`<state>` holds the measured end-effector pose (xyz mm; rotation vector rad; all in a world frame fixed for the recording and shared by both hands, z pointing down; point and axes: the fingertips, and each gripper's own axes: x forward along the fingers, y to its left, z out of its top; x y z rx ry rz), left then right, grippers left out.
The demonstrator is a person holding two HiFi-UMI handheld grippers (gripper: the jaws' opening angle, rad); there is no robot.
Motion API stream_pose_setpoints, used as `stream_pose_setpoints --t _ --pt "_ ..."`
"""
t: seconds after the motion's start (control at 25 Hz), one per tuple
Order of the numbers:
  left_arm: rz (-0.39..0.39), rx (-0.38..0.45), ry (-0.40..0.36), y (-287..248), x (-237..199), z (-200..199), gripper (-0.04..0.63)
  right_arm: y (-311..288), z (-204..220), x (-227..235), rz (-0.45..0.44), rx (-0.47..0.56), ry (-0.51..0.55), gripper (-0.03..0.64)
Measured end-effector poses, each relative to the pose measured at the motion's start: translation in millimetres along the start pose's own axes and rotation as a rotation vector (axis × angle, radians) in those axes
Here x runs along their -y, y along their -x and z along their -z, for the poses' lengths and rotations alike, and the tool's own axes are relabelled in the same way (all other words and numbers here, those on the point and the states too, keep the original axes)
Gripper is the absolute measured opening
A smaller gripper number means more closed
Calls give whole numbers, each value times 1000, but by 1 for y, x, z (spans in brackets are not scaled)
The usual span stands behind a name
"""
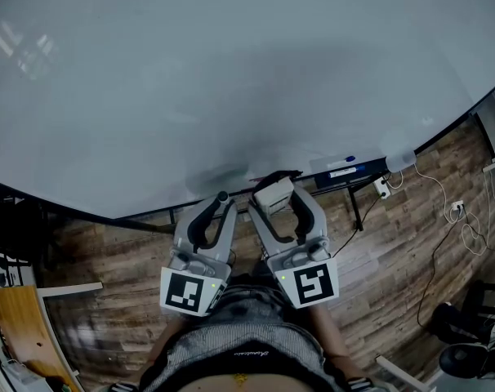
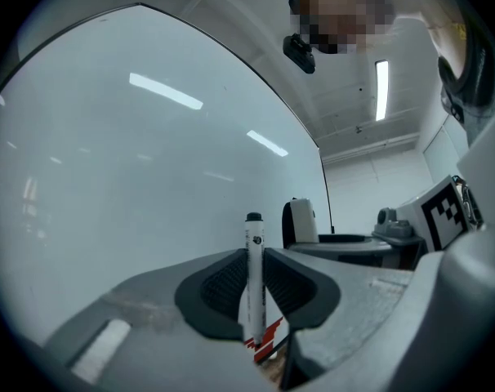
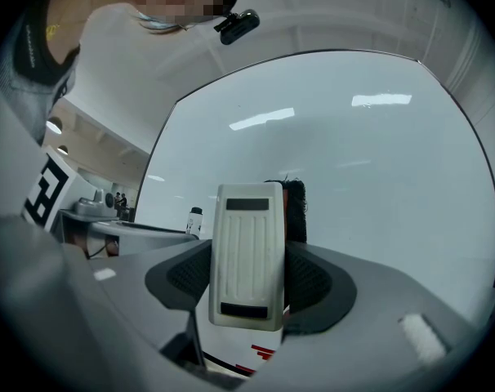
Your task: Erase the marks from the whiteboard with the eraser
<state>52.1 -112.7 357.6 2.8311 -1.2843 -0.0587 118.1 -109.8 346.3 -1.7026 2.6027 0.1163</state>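
Note:
The whiteboard (image 1: 231,80) fills most of the head view, and no marks show on it. My right gripper (image 1: 274,194) is shut on a white eraser (image 1: 274,194), held just below the board's lower edge. In the right gripper view the eraser (image 3: 247,256) stands upright between the jaws, its black felt side (image 3: 296,211) toward the whiteboard (image 3: 378,178). My left gripper (image 1: 221,198) is shut on a marker (image 2: 254,280), a thin white pen with a black cap that points up beside the whiteboard (image 2: 133,178).
A tray (image 1: 345,170) at the board's lower edge holds a blue-capped marker (image 1: 349,159). A black stand leg (image 1: 358,207), a power strip (image 1: 384,188) and loose cables (image 1: 460,219) lie on the wooden floor at the right. A wooden panel (image 1: 19,325) stands at the lower left.

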Motion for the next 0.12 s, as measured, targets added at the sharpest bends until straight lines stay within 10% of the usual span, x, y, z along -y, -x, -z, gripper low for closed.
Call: stream_pose_setpoints --t 0.12 --pt "6 20 -19 1 1 -2 75 2 -2 -1 1 8 0 264"
